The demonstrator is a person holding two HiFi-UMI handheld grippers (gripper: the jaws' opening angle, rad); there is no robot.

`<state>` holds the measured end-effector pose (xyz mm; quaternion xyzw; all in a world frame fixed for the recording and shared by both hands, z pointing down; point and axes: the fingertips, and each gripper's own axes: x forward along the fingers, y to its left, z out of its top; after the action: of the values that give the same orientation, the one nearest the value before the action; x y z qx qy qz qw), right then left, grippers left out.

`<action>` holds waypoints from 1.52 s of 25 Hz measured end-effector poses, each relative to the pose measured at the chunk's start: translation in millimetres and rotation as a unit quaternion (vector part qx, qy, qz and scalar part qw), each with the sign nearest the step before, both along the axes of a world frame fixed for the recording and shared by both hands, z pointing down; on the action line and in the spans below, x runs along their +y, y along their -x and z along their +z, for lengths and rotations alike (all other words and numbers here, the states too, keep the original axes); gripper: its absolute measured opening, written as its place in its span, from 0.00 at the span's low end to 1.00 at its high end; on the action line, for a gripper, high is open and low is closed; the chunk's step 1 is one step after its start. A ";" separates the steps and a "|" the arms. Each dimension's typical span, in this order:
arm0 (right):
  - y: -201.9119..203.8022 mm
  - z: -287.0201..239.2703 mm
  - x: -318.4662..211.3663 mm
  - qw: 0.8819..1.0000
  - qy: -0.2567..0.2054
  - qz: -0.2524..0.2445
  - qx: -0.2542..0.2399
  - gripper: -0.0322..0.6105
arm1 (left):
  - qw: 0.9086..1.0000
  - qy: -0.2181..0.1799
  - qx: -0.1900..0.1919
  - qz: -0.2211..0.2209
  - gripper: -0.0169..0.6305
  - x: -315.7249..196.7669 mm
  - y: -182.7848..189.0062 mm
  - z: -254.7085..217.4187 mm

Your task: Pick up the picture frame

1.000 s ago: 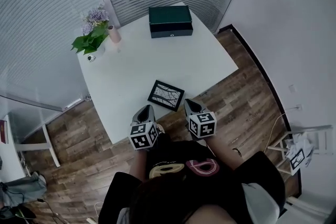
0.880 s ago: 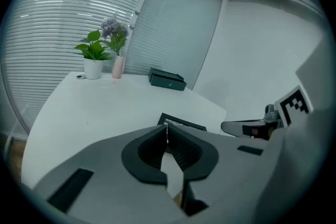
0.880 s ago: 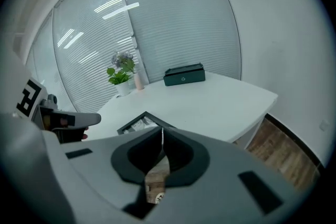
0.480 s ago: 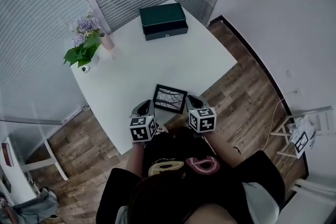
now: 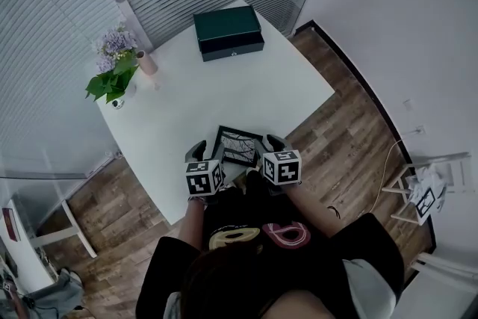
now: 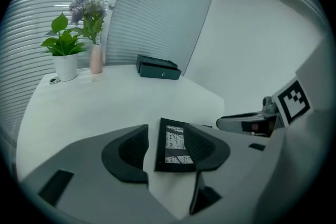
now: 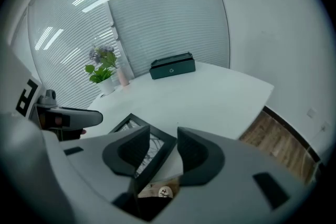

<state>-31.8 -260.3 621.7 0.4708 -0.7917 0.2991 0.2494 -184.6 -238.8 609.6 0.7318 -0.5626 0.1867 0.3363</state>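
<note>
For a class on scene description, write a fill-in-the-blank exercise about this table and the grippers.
The picture frame lies flat on the white ____.
The dark green box's lid is ____.
Purple flowers stand in a pink ____ beside the potted plant.
The left gripper and right gripper hold their jaws ____, a frame edge between each pair.
Missing words: table, closed, vase, open. Both pairs of jaws have just been opening.

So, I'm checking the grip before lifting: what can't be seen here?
- Frame, near corners: head view, behind left tongs and right tongs, jaws just opening with the frame between.
- Frame's right side: left gripper view, behind a jaw.
- Object by the plant: head view, too small.
</note>
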 end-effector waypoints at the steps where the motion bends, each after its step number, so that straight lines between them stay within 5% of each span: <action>1: -0.7 1.2 -1.8 1.000 0.009 0.011 -0.001 0.30 | 1.000 0.006 -0.008 0.007 0.35 -2.9 -0.5 2.2; 6: -1.8 13.6 -0.4 0.997 0.059 0.055 0.000 0.31 | 0.997 0.050 -0.045 0.035 0.35 -12.7 0.6 21.4; 17: -0.4 41.5 18.2 0.984 0.150 0.097 -0.013 0.32 | 0.991 0.105 -0.054 0.067 0.35 -9.5 -7.1 46.0; 33: 6.1 42.6 22.6 0.987 0.128 0.082 0.048 0.32 | 0.986 0.149 -0.043 0.068 0.34 -4.2 -12.5 59.4; 38: 7.2 44.0 23.7 0.986 0.133 0.090 0.049 0.28 | 0.988 0.144 -0.032 0.050 0.26 -2.4 -17.9 58.2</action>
<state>-39.1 -236.7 665.7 0.5172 -0.6861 0.3993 0.3199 -166.8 -241.2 667.8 0.6962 -0.5034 0.3060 0.4101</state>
